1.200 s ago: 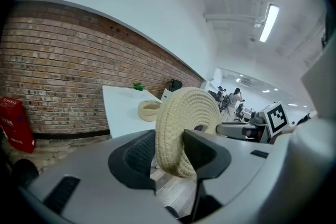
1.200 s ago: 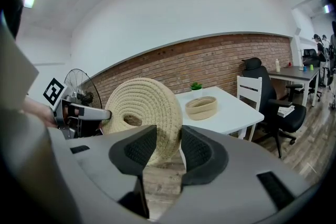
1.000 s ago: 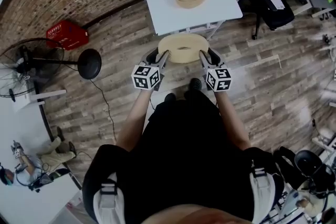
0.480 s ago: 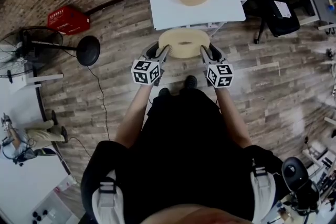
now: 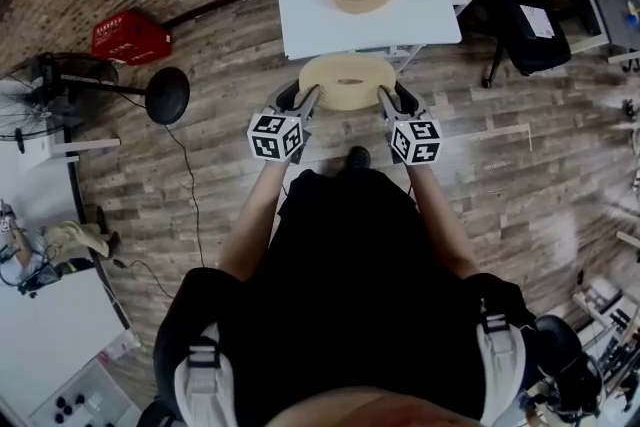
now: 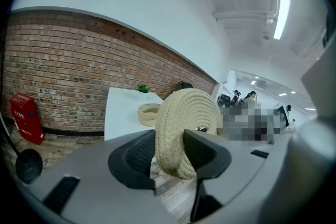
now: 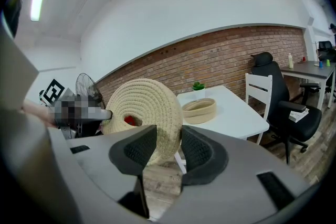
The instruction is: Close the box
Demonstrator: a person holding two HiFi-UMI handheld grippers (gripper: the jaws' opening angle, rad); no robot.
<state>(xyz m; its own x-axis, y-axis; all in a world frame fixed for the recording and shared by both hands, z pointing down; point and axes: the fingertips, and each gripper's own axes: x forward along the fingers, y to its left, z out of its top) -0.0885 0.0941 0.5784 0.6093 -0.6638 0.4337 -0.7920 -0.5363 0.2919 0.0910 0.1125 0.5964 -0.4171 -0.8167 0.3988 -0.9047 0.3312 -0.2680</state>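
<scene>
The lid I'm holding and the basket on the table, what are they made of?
The lid is likely coiled cotton rope, matte cream; spiral cord ridges show across its face. The basket has the same colour and faint ribbing, so it is probably the same rope, though it is small in view.

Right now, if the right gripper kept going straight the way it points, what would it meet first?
The right gripper, jaws shut on the woven lid, would likely meet the white table first, near its front edge. Height is unclear; it might pass above toward the basket.
</scene>
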